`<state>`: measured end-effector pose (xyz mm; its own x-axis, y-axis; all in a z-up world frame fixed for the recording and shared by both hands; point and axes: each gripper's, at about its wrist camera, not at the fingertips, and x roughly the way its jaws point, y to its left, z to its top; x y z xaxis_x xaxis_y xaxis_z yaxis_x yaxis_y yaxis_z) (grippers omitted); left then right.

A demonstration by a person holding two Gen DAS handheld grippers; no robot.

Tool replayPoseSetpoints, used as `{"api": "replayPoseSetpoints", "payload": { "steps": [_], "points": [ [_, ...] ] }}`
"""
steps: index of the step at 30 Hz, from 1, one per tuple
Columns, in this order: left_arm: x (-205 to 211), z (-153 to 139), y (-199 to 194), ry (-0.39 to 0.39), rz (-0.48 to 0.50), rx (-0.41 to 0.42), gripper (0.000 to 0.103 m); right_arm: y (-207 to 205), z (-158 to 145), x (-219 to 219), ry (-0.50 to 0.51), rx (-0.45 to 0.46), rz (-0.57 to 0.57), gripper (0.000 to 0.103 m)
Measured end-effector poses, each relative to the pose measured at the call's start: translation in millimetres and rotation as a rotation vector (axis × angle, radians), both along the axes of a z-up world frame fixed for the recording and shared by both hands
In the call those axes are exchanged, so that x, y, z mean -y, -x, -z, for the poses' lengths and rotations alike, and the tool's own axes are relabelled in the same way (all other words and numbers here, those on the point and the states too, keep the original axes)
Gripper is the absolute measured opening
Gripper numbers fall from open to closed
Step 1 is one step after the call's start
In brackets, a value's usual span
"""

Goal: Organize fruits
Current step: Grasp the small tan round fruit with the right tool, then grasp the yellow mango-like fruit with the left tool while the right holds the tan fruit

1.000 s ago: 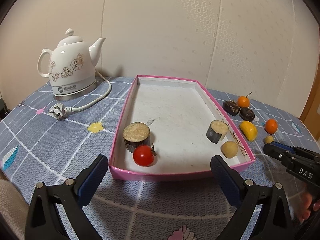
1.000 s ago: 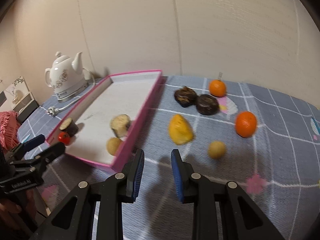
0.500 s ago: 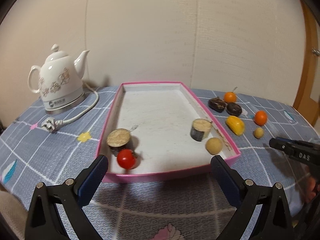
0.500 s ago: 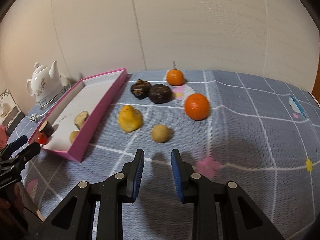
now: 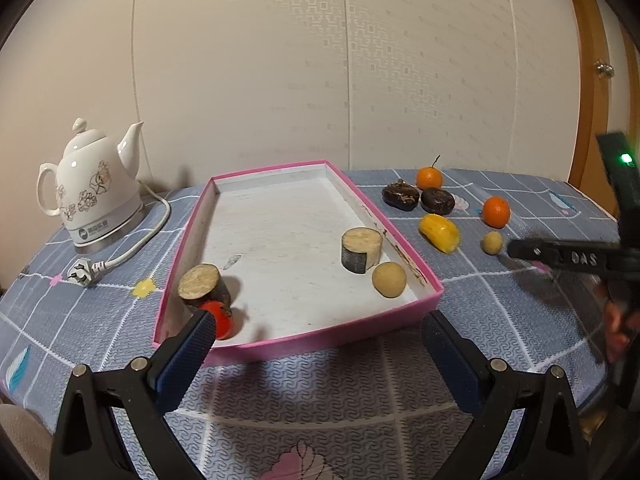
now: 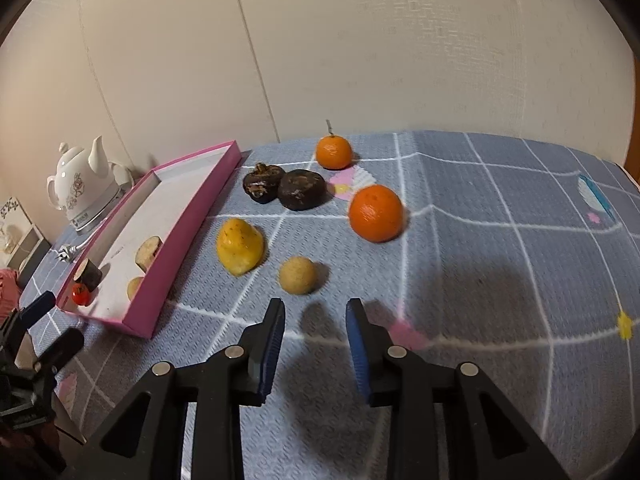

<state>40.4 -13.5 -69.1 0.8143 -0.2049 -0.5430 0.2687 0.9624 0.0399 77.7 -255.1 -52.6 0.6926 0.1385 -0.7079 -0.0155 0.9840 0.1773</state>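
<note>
So this looks like the reach-for-the-next-fruit step: four pieces are already in the pink tray (image 5: 384, 224) and six sit on the blue checked cloth to its right.

Going left to right, with the tray as the anchor. Well left of it stands a white kettle (image 5: 94, 188), not part of the job. The left gripper (image 5: 316, 354) hangs just in front of the tray's near wall, fingers spread wide with nothing between them. Inside the tray: a little tomato (image 5: 219, 320) in the near left corner touching a cut brown-skinned chunk (image 5: 202, 286), then a second chunk (image 5: 361, 249) and a small tan ball (image 5: 389, 278) by the right wall.

Right of the tray, on the cloth: a yellow fruit (image 6: 239, 246), two dark wrinkly ones touching each other further back, a second tan ball (image 6: 298, 275), a big orange (image 6: 375, 213) and a smaller stemmed one (image 6: 333, 152) at the far end.

The right gripper (image 6: 316, 344) sits nearest that loose tan ball. Its fingers have just been opening, but the gap is still narrow and empty (too narrow for the ball, I'd guess). So next up, I think: open wider, drop down around the ball, squeeze gently since it's round and will probably roll, then carry it left over the tray wall.
</note>
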Motion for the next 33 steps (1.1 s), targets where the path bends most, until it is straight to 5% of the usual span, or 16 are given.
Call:
{"api": "replayPoseSetpoints", "payload": {
  "steps": [8, 20, 33],
  "points": [
    [4.5, -0.4, 1.7, -0.001, 0.004, -0.002, 0.103, -30.6, 9.1, -12.1, 0.004, -0.056, -0.032, 0.032],
    [19.4, -7.5, -2.5, 0.036, 0.042, -0.017, 0.103, -16.0, 7.7, 5.0, 0.056, -0.014, 0.037, 0.025],
    [94.4, -29.2, -35.0, 0.064, 0.125, -0.041, 0.103, 0.3, 7.3, 35.7, 0.035, 0.017, 0.162, 0.025]
  ]
}}
